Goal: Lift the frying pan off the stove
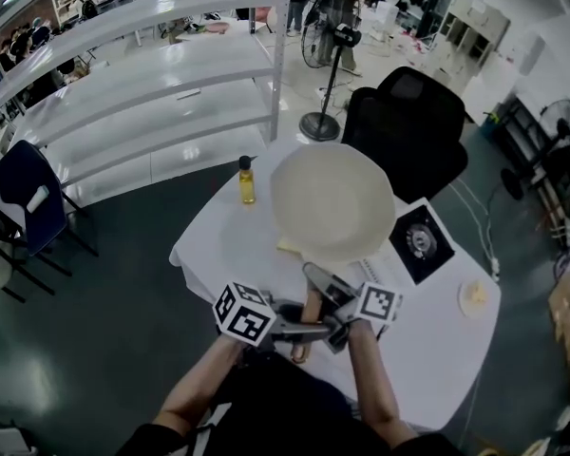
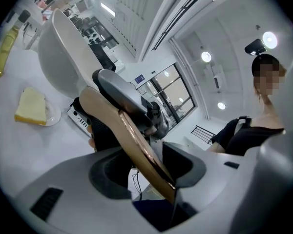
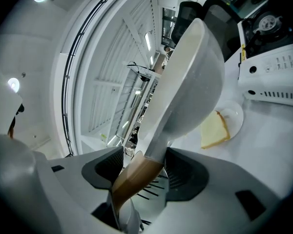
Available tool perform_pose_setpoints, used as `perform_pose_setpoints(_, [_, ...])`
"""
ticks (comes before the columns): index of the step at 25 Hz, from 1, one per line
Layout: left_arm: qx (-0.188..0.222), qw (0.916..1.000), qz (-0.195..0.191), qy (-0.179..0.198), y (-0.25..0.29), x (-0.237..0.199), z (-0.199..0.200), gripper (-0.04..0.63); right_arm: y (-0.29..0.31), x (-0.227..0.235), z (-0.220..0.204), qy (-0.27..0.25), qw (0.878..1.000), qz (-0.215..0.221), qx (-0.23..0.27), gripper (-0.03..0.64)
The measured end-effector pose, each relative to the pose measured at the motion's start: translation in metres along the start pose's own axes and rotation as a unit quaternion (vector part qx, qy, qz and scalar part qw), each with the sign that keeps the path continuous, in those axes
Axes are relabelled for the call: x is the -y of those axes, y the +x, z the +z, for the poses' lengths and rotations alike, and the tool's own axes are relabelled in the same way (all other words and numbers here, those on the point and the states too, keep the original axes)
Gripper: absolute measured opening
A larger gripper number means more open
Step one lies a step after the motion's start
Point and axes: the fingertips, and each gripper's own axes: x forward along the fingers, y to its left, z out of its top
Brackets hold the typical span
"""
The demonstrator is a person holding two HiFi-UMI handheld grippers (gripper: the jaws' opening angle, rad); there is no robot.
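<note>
**A:** What is nearest?

**B:** The two grippers, close together at the table's near edge. The right gripper (image 3: 144, 167) is clamped on the brown handle (image 3: 132, 179), close to where it joins the bowl of the pan, and both pads are pressing on it. The left gripper (image 2: 146, 172) grips the same handle nearer its free end. The handle runs at a slant between its jaws and lies hard against one pad.

**A:** And the frying pan?

**B:** The cream-coloured frying pan (image 1: 332, 202) is held up by its handle over the middle of the white table (image 1: 427, 350). It is clear of the stove (image 1: 420, 242). The stove is a black unit with a round dial, and it sits on the table just to the right of the pan with nothing on it.

**A:** What else is on the table?

**B:** A small plate with a slice of bread (image 1: 475, 297) sits near the right edge, beyond the stove. A bottle of yellow liquid (image 1: 247, 180) stands upright at the far left, just beside the pan's rim.

**A:** And beyond the table?

**B:** A black office chair (image 1: 408, 126) is pushed up behind the table. White shelves (image 1: 152, 74) run along the left, and a standing fan (image 1: 328, 74) is on the floor between the shelves and the chair.
</note>
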Motion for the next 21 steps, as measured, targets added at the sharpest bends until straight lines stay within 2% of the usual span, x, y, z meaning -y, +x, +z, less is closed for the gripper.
perform_pose_setpoints(3, [0.002,1.0,0.0,-0.002,-0.0041,-0.0003,-0.0003,0.19,0.0056,-0.0024,-0.0026,0.004,1.0,0.009,-0.003,0.259])
perform_pose_setpoints(8, [0.0,1.0,0.001,-0.002,-0.0082,-0.0033,-0.0005,0.19,0.0068,0.0044,-0.004,0.01,1.0,-0.012,-0.002,0.259])
perform_pose_setpoints(17, [0.0,1.0,-0.001,-0.008,-0.0101,-0.0005,-0.0034,0.19,0.0079,0.0023,-0.0067,0.001,1.0,-0.005,-0.001,0.259])
perform_pose_setpoints(21, [0.0,1.0,-0.002,-0.008,-0.0102,0.0014,-0.0026,0.191,0.0103,-0.0055,-0.0057,-0.002,1.0,0.012,0.001,0.26])
